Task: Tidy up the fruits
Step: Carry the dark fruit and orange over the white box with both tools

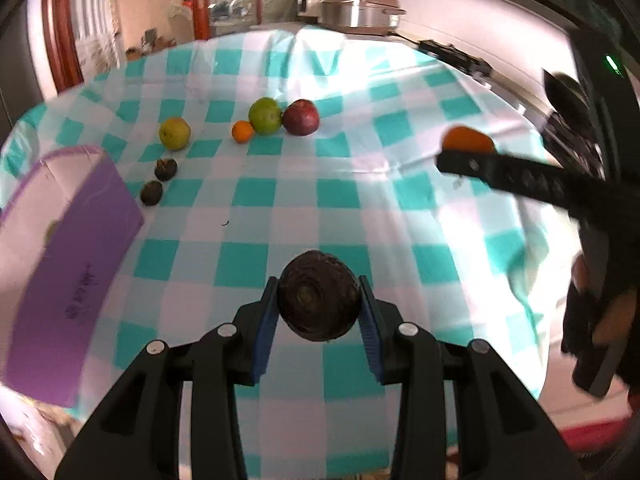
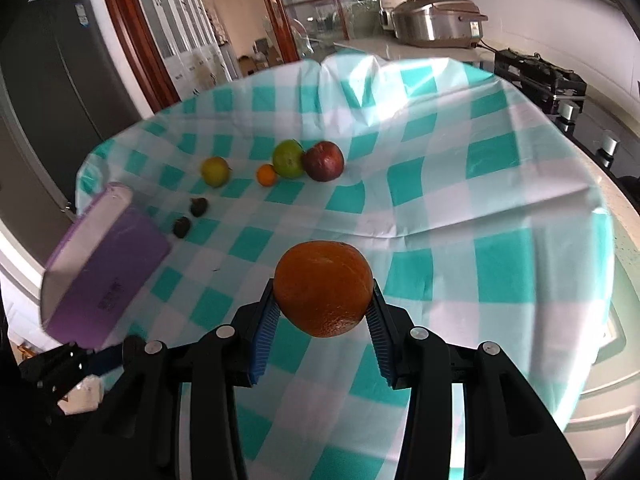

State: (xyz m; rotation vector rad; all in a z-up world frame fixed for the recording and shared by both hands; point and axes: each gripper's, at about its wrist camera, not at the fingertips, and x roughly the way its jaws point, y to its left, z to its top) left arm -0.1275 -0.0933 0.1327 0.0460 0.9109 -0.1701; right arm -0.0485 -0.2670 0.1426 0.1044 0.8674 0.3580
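- Two tools, both loaded: left tool [image 1: 319,310] clenched on a dark round fruit [image 1: 318,296], held between its blue pads [image 1: 265,336] above the table [image 1: 400,220].
- Right tool [image 2: 322,312] clenched on a big orange [image 2: 322,287], also lifted off the checked cloth; from left wrist cam that orange [image 1: 467,139] shows far right, blurred.
- Ahead of left tool, far side: red apple [image 1: 301,117] touching green apple [image 1: 265,115]; small orange [image 1: 242,131] just beside the green one, on its left.
- Further left: yellow-green fruit [image 1: 174,132], standing apart.
- Ahead-left, nearer: 2 small dark fruits [image 1: 165,169], close together, near the purple box [image 1: 80,264].
- Purple box sits left of both tools, open top, w/ white inside; contents can't tell.
- Beyond the table, ahead-right: silver cooker [image 2: 436,20] on the counter.
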